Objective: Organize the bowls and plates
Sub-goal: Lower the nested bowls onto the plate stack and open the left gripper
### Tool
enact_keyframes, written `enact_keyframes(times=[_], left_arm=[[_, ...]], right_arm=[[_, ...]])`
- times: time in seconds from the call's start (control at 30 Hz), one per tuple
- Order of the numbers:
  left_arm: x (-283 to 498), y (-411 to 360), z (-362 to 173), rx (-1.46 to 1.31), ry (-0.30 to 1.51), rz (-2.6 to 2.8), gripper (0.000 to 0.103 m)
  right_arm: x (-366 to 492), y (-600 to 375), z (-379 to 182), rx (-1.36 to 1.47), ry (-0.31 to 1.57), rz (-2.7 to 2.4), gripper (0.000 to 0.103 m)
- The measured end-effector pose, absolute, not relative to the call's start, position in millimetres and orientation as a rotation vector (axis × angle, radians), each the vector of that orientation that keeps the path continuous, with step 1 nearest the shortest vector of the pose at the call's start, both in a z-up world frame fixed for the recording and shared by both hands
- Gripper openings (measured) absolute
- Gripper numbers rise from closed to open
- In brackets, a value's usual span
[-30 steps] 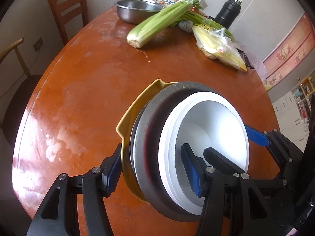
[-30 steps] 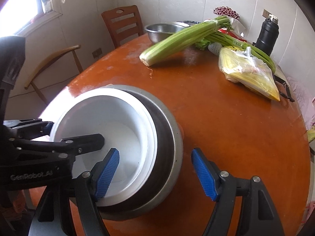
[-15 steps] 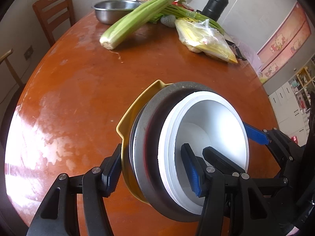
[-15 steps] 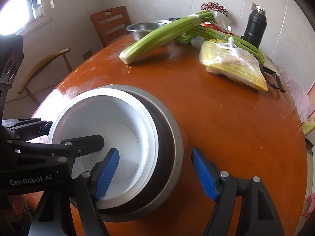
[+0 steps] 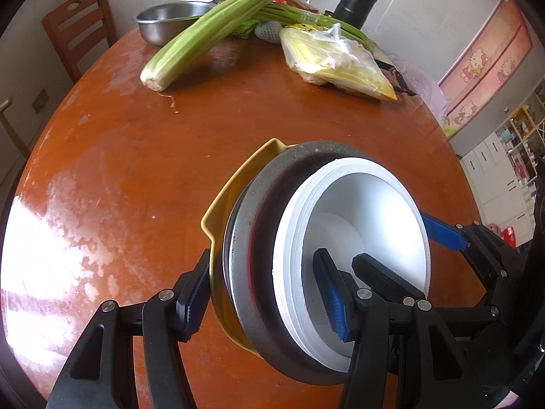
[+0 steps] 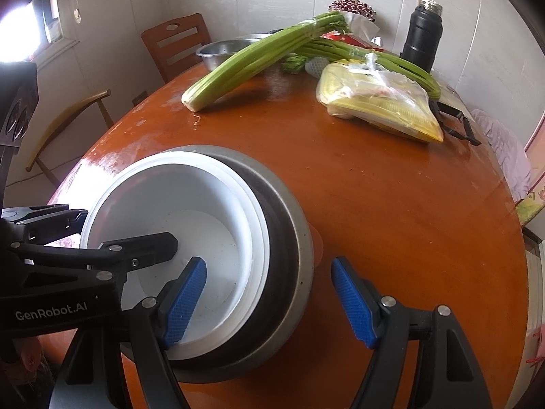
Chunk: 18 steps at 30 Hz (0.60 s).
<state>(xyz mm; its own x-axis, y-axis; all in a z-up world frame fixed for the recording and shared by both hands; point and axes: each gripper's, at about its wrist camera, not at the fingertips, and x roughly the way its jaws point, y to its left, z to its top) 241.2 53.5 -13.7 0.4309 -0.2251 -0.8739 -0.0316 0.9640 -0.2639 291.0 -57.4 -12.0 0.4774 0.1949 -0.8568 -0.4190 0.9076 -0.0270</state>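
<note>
Since a second ago the celery point(image 5: 207, 37) and the steel basin point(image 5: 170, 24) behind it have drifted rightward in the left view, so the nested stack point(image 5: 306, 262) is travelling across the table point(image 5: 119, 177), carried by both grippers. The stack (white bowls inside a grey bowl, on a yellow dish) sits well short of the celery, at the table's near side.

The left gripper point(image 5: 262, 293) stands about half open, one pad on the yellow dish, the other inside the white bowls, clamped over the stack's wall. The right gripper point(image 6: 269, 303) likewise straddles the opposite wall; whether its outer pad touches I cannot tell.

The step in hand looks like relocating the stack. Next probably calls for lowering it level, short of the celery, before letting go.
</note>
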Motion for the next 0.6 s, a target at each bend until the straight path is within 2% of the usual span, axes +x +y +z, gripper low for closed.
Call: enact_keyframes(times=[0.6], left_arm=[[248, 13, -13, -0.230, 1.118, -0.156, 0.059]], right_arm=[[290, -98, -11, -0.217, 1.012, 0.325, 0.075]])
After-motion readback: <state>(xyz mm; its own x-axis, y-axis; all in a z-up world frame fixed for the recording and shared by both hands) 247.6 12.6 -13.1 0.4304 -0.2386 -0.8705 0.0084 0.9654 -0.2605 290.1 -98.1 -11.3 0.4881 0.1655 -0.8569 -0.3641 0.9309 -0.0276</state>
